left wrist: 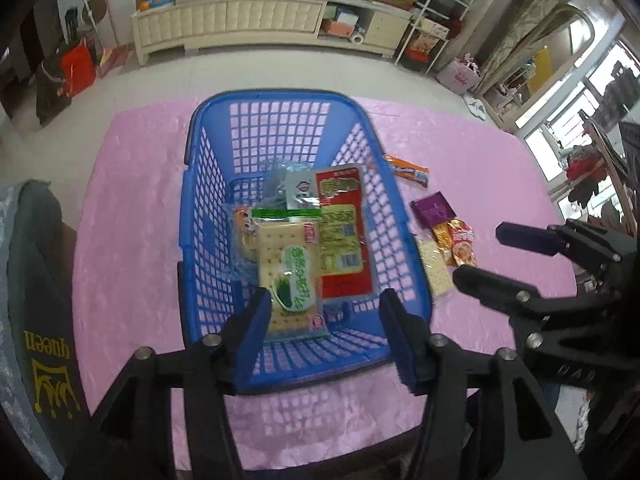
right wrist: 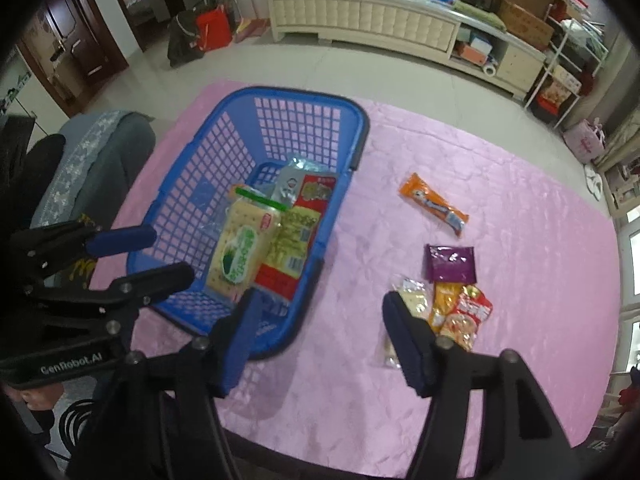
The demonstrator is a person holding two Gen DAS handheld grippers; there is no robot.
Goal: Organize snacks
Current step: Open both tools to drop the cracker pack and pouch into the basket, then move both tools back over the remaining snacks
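A blue plastic basket (left wrist: 208, 216) (right wrist: 192, 184) stands on the pink tablecloth and holds several snacks: a cracker pack with a green label (left wrist: 294, 276) (right wrist: 244, 248) on top, a red and yellow pack (left wrist: 344, 232) (right wrist: 296, 236) and a silver pouch (left wrist: 300, 190). My left gripper (left wrist: 324, 320) (right wrist: 160, 254) is open and empty over the basket's near end. Right of the basket lie an orange bar (right wrist: 434, 204) (left wrist: 408, 168), a purple pack (right wrist: 451, 263) (left wrist: 434, 210), a red and yellow snack pack (right wrist: 460, 314) (left wrist: 456, 240) and a clear cracker pack (right wrist: 414, 298) (left wrist: 434, 270). My right gripper (right wrist: 320, 320) (left wrist: 476, 254) is open and empty beside them.
The pink tablecloth (right wrist: 520, 240) covers the table; its near edge is just below my grippers. A chair with a grey cover (right wrist: 96, 160) stands at the table's left side. A long cream cabinet (right wrist: 380, 20) runs along the far wall.
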